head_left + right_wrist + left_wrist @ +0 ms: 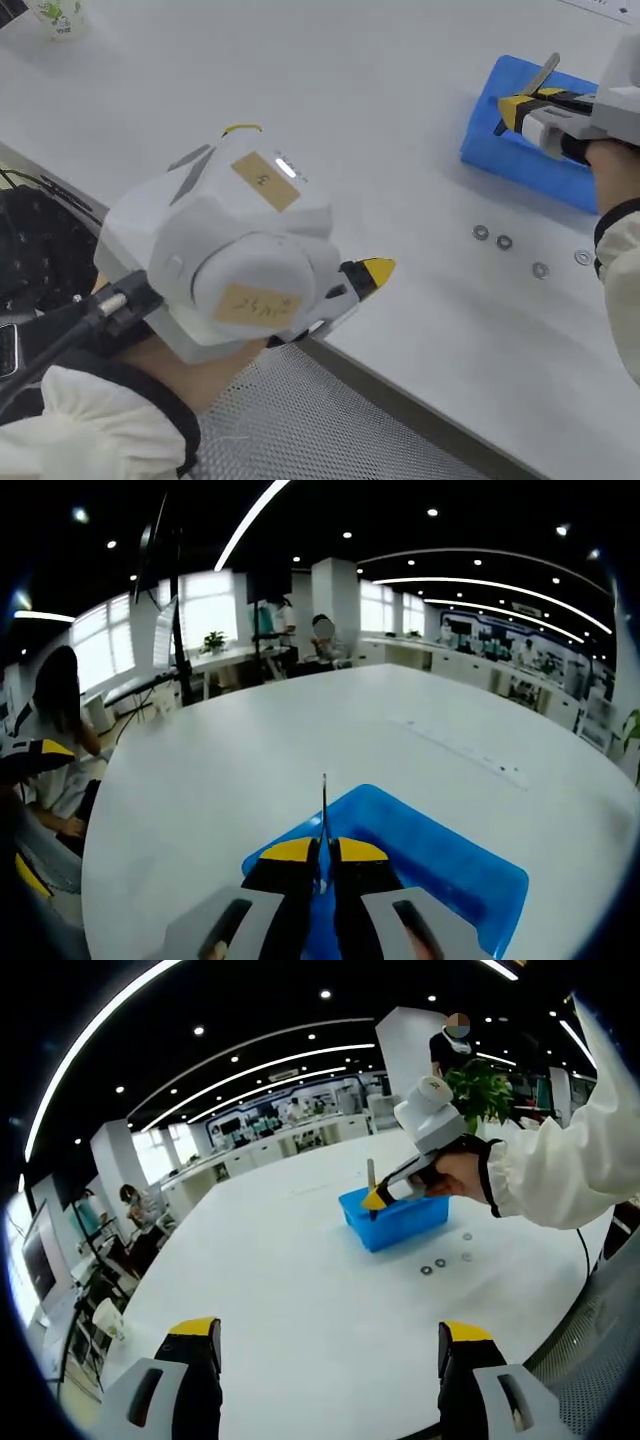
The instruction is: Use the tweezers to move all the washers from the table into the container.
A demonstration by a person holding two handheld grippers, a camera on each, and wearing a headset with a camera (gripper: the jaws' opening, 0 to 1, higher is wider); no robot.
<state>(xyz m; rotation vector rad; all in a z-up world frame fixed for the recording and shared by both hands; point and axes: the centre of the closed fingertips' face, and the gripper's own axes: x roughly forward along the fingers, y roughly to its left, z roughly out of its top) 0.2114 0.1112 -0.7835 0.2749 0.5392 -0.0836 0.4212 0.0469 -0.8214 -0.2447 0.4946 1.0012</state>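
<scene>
Looking down at the white worktop point(330, 90), we have the right gripper point(508, 112) at the far right, clenched tight on the tweezers point(545, 72), which stick out past its yellow tips above the blue container point(495, 160). In the right gripper view the jaws are pressed together on the thin tweezers point(323, 805), which point out over the container point(440, 870). Whether the tips carry a washer, we cannot tell.

Four washers point(504, 242) lie loose on the worktop in a ragged row. They are nearer to us than the container and apart from it, with bare worktop before its wall.

The left gripper point(330, 1345) is near and to the left, by the worktop's near edge, released, its jaws spread wide over bare worktop.

Writing now: two tan tape labels point(265, 181) on its white housing carry handwritten marks. The upper is a small character and the lower a short scrawl, and we cannot read either. A white cup point(55, 15) with green print stands at the far left, its print too small to make out.

That bulky left housing hides the near-left worktop from the head view. A perforated metal panel point(300, 430) runs below the near edge, and a black cable point(50, 345) trails from the left gripper's rear.
</scene>
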